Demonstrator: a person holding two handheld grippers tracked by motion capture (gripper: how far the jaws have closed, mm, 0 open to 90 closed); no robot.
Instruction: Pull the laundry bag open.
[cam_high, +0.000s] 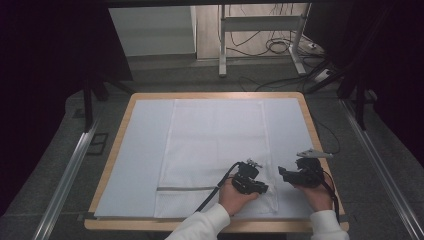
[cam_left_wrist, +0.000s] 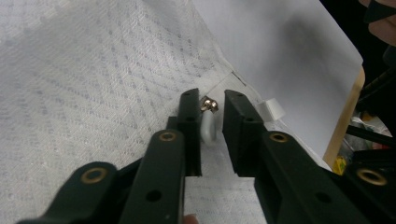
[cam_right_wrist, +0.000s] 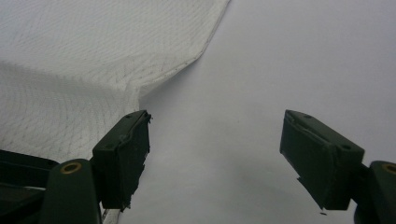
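Two grippers work at the near right corner of a white mesh laundry bag (cam_high: 215, 150) that lies flat on a white sheet (cam_high: 145, 150) covering the wooden counter (cam_high: 116, 150). The high view gives the whole layout: the bag runs from the far edge to the near edge, with a grey zipper line (cam_high: 186, 188) low on its left part, and both hands sit close together near the bottom right. The left gripper view adds the detail the high view lacks: the left gripper (cam_left_wrist: 214, 109) has its jaws narrowed around a small white zipper pull (cam_left_wrist: 208, 128) with a metal slider (cam_left_wrist: 209, 104), a slim gap showing on one side. The right gripper view shows the right gripper (cam_right_wrist: 215, 135) spread wide over bare sheet, the bag's woven corner (cam_right_wrist: 135, 88) just beside one jaw, nothing held
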